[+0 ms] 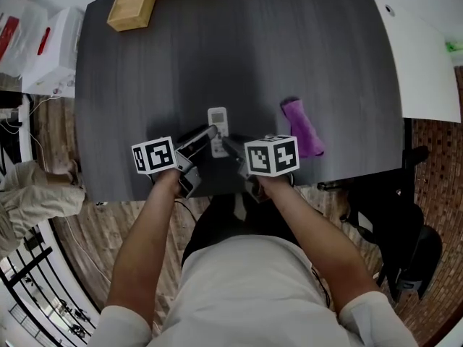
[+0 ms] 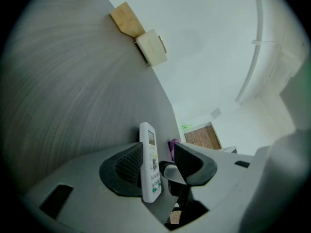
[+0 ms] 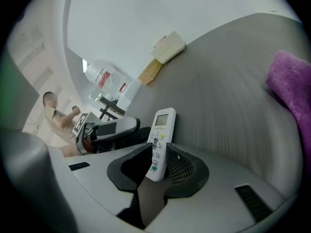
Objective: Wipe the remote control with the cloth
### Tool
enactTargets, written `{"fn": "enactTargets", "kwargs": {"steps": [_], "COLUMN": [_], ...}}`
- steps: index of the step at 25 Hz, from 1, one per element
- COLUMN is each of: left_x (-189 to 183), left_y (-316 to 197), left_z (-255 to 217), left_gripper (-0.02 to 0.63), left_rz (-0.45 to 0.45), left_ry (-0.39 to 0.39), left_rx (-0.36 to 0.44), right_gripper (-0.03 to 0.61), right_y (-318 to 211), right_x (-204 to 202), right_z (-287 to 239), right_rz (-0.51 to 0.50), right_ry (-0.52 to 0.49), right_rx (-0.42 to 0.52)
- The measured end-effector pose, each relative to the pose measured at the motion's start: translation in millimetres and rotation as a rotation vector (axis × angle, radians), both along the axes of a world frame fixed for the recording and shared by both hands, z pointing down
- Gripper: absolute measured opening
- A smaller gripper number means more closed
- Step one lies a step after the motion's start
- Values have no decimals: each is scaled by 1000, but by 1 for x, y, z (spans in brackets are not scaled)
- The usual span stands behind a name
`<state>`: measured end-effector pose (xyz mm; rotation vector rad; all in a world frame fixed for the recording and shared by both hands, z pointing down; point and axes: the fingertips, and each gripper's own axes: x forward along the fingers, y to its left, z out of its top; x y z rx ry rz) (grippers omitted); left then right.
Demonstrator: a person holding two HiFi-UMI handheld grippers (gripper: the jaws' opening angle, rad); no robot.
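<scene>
Dark desk [image 1: 253, 49] fills the head view, with the purple cloth [image 1: 304, 129] lying loose right of centre, apart from the white remote [image 1: 218, 123] at mid-frame, whose near end the right tongs [image 3: 158, 161] clamp, probably to steady it, while the left tongs [image 2: 163, 155] stand apart around it, not yet pressing.

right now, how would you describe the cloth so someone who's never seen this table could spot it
On the dark grey table, look near the edge closest to the person, toward the right. The cloth lies there, to the right of the white remote control and apart from it. It is the only purple, soft, bunched thing on the table.
</scene>
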<state>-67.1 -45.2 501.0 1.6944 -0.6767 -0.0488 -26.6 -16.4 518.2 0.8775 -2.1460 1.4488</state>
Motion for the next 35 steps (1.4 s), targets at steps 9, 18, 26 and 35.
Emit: {"fn": "enactTargets", "kwargs": {"steps": [9,18,26,35], "left_x": [-2,-4,0,2], "left_y": [7,20,32,64], "left_z": [-6,-14,-49,-66], "left_gripper": [201,133,132,133], "left_rz": [-1,18,64,121], "left_ry": [-22,-64,-66,-49], "left_rx": [44,104,209,226], "right_gripper": [92,91,130,209], "right_y": [-9,-16,-40,-39], "right_x": [11,46,147,203], "right_z": [-9,-27,-68,10], "right_rz": [16,17,-42,-81], "right_ry": [-19,56,454,734], "right_rx": [31,140,471,368]}}
